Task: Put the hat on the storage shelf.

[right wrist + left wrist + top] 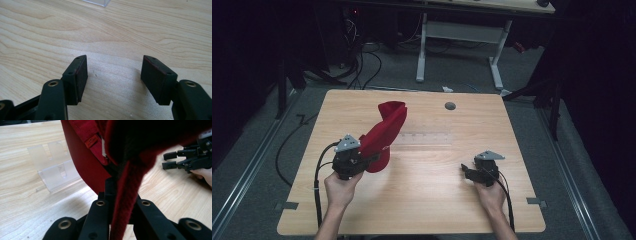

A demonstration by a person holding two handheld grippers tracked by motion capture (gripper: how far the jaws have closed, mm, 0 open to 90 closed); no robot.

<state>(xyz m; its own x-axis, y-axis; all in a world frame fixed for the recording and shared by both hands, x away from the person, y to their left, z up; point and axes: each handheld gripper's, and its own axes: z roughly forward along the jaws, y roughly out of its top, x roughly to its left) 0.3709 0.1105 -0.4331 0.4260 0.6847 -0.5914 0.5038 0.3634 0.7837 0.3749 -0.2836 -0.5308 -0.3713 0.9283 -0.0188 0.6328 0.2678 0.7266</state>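
Note:
A red cap (384, 132) hangs lifted over the left half of the wooden table (422, 205), its crown pointing up and away. My left gripper (368, 159) is shut on the cap's lower edge; in the left gripper view the red fabric (125, 202) runs between the black jaws of that gripper (117, 187). A small orange tab (91, 140) shows on the cap's strap. My right gripper (465, 170) is low over the table at the right, open, with bare wood between its pads (113, 75). It also shows far off in the left gripper view (175, 161).
A clear plastic stand (424, 137) sits on the table's middle, just right of the cap, also seen as a clear stand (53, 167). A grey round grommet (450, 105) lies near the far edge. Beyond the table are a white desk frame (459, 45) and cables on the floor.

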